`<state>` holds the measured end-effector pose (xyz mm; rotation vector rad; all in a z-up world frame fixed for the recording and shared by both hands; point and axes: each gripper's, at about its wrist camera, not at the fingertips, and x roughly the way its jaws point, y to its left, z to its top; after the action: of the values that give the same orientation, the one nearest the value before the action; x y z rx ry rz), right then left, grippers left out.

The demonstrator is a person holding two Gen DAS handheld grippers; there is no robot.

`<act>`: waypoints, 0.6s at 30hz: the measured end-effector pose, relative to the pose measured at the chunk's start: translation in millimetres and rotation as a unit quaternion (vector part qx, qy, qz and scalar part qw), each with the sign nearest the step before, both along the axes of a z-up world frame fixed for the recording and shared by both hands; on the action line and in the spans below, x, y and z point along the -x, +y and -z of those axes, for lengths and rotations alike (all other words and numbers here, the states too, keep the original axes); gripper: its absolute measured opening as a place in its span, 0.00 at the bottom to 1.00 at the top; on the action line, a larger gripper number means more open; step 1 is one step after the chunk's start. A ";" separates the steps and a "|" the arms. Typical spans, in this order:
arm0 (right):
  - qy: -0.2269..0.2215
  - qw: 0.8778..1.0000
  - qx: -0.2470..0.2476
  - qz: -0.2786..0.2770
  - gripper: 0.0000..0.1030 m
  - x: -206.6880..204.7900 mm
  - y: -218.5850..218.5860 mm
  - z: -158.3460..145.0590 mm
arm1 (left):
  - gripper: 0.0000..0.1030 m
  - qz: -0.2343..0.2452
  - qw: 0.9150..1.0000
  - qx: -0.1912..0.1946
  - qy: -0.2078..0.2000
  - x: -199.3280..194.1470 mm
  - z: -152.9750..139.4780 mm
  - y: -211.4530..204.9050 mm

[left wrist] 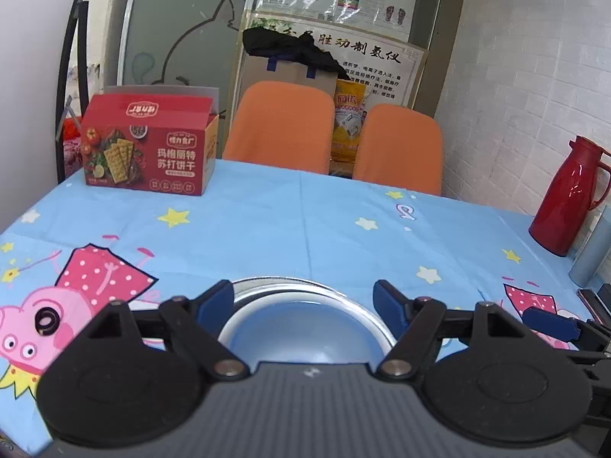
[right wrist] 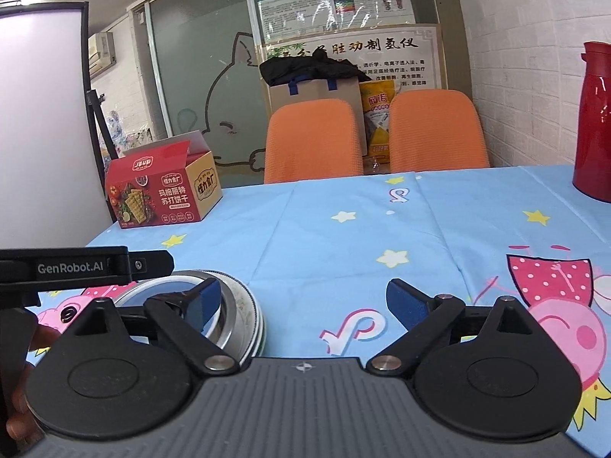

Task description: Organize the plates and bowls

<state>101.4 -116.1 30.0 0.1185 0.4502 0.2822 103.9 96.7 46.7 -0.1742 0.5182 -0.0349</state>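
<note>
A stack of shiny metal bowls and plates sits on the blue cartoon tablecloth, right below my left gripper, which is open with its blue pads on either side of the stack's rim. In the right wrist view the same stack lies at the lower left, behind the left fingertip of my right gripper. The right gripper is open and empty over bare cloth beside the stack. The stack's near side is hidden by the gripper bodies.
A red cracker box stands at the far left of the table. A red thermos jug stands at the far right by the brick wall. Two orange chairs sit behind the far edge. The left gripper's body shows beside the right one.
</note>
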 end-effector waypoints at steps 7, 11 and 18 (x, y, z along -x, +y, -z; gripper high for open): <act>0.004 1.000 -0.016 0.026 1.00 2.9 -18.4 0.3 | 0.72 0.023 1.000 -0.013 -0.014 9.3 -3.5 -23.0; -0.002 0.999 -0.019 0.040 1.00 7.7 -25.0 -2.3 | 0.72 0.027 1.000 0.004 -0.010 13.8 -3.0 -29.5; 0.024 0.993 0.011 0.113 1.00 12.8 -30.6 -1.0 | 0.73 0.039 0.999 0.011 0.006 25.1 2.9 -38.8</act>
<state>88.6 -146.8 30.9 0.1542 0.4830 0.0530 78.9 57.9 43.8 -0.1753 0.5357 -0.1159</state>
